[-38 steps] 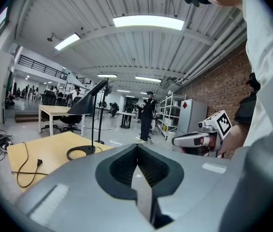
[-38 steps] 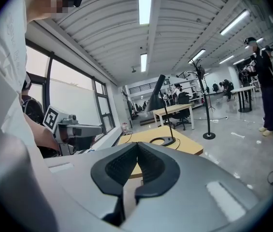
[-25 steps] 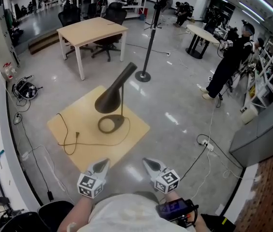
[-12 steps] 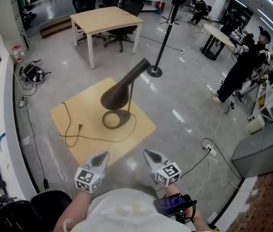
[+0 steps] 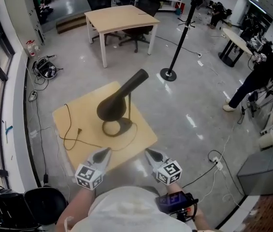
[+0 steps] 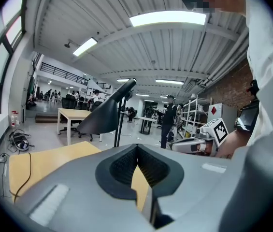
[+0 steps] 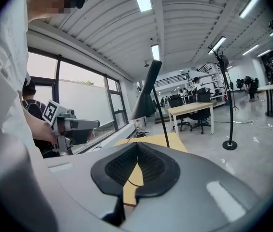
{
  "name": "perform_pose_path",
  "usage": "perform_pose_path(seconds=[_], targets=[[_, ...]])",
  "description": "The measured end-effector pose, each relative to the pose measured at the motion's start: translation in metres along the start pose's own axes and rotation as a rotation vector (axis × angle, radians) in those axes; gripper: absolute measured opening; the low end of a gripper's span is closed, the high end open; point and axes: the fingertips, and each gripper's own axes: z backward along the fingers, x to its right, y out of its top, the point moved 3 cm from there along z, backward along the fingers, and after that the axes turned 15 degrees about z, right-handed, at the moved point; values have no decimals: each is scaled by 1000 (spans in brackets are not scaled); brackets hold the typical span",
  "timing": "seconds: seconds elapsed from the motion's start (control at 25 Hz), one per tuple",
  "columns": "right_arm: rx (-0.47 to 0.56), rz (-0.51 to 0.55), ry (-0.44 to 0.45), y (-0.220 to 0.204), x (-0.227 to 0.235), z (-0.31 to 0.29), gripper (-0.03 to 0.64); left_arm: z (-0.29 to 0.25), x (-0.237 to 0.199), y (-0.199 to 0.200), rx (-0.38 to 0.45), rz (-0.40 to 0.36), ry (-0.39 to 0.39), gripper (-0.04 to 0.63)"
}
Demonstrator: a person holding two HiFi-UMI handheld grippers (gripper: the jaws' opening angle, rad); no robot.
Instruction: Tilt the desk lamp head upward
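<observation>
The desk lamp [image 5: 126,93] stands mid-frame on a low table [image 5: 76,117], beyond the left gripper [image 5: 104,152] and right gripper [image 5: 149,152], both clenched on nothing. Lifting its head [image 5: 113,106] without bracing the base [image 5: 117,128] could topple it.

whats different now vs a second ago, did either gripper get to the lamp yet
Not yet. The left gripper and right gripper have come forward with the person, and their tips now reach the near edge of the low table. Nothing was taken hold of or let go. Unchanged: both sets of jaws shut and empty, the desk lamp untouched with its head angled down, and its cord on the tabletop.
</observation>
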Motion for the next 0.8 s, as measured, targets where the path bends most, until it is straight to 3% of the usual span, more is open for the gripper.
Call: perform_pose_path(seconds=[0.48, 0.8], targets=[[55, 51, 125, 14, 88, -17, 12, -65, 27, 37, 74, -30, 88, 2], [70, 44, 172, 25, 104, -37, 12, -86, 22, 50, 64, -29, 138, 2]])
